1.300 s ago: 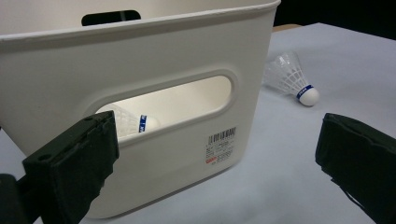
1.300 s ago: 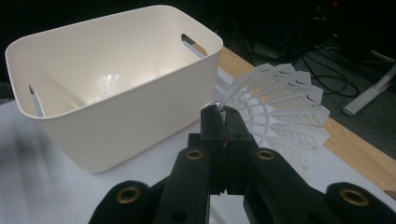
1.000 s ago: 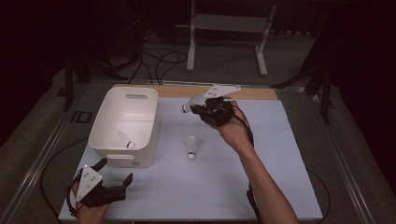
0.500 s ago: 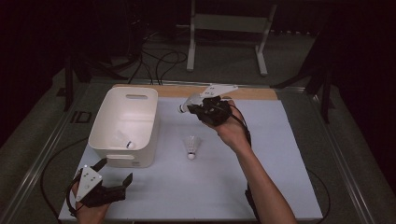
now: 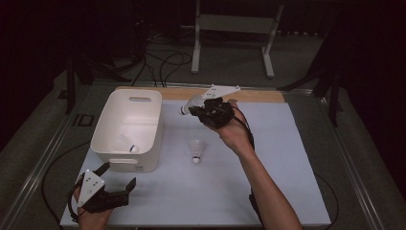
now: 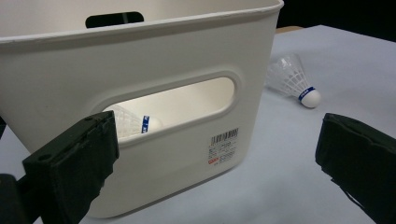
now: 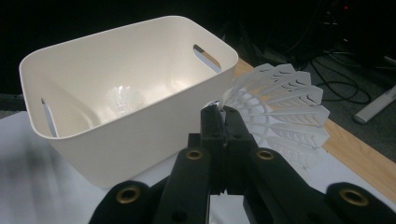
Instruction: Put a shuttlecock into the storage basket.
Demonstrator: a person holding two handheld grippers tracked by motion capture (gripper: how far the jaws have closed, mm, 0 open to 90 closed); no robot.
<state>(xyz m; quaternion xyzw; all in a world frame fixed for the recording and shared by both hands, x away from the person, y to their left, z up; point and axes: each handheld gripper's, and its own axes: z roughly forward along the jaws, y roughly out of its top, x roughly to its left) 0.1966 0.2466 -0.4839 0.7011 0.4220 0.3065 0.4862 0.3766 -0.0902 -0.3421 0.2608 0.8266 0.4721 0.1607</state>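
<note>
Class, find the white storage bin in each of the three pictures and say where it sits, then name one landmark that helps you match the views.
High view: the white storage bin sits left of centre on the table.
Left gripper view: it takes up the left and centre, its handle slot facing the camera.
Right gripper view: it stands upper left, beyond the closed jaws.
Shared landmark: the shuttlecock inside the bin.

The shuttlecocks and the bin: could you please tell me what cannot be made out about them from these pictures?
- Held shuttlecock, right gripper view: its cork is hidden by the shut right gripper.
- Shuttlecock in the bin, left gripper view: seen through the handle slot; the white bin wall hides the rest.
- Bin label, left gripper view: print too small to read.
- Left gripper, high view: cut off by the bottom edge.
</note>
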